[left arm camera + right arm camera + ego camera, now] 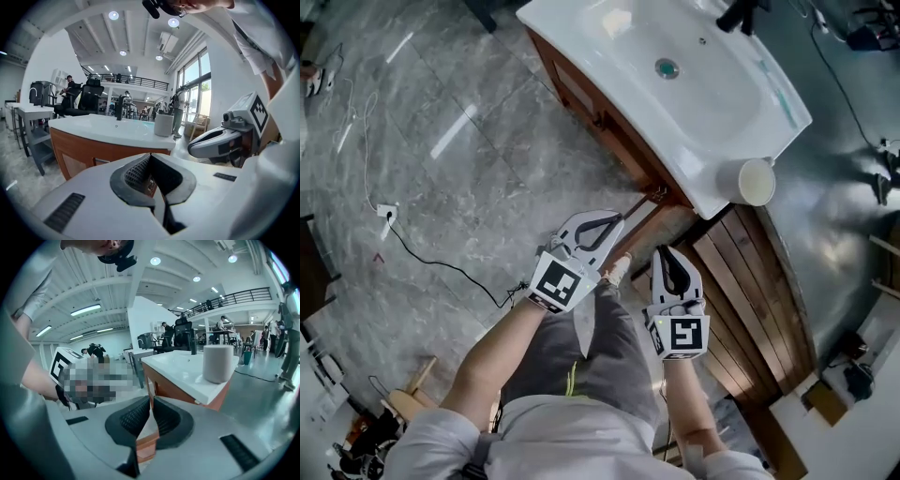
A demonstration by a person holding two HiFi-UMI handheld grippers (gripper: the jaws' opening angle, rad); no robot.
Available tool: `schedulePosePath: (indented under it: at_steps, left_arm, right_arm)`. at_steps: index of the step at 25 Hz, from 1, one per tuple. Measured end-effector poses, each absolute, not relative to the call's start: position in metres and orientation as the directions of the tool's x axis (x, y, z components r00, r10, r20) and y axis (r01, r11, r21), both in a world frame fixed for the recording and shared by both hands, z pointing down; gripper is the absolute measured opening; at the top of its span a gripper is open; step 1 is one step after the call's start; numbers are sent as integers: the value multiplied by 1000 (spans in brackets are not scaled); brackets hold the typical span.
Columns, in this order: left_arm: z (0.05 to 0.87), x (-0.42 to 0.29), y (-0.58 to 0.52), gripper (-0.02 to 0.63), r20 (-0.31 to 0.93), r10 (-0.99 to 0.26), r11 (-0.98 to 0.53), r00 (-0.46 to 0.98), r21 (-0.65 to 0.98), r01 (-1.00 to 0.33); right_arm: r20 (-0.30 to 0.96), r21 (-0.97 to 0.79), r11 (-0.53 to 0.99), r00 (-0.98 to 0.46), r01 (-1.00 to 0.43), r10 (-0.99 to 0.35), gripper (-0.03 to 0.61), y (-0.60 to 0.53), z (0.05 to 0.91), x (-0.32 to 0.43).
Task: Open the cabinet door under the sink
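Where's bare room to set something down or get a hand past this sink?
Free: the white rim left of the drain, and the floor between the cabinet and the cable. Crowded: the counter corner holding the cup, and below it, where the left gripper and right gripper sit.

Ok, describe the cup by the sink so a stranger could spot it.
Find the white sink top on the brown wooden cabinet. At its corner nearest the person stands a plain white cup, upright and round, unlike the black tap across the basin.
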State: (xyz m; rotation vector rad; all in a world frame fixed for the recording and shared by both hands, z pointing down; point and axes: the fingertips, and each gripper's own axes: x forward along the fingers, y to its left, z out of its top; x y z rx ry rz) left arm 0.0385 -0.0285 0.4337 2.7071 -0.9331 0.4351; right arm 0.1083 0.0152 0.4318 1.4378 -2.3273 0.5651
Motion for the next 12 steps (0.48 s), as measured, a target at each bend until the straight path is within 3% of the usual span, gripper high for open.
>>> schedulePosePath:
  at_steps: [12]
  left_arm:
    - [289, 29, -22, 9, 282, -635, -733, 719, 73, -677]
  right_arm:
    - [340, -124, 381, -400, -916, -851, 49, 4, 291, 118]
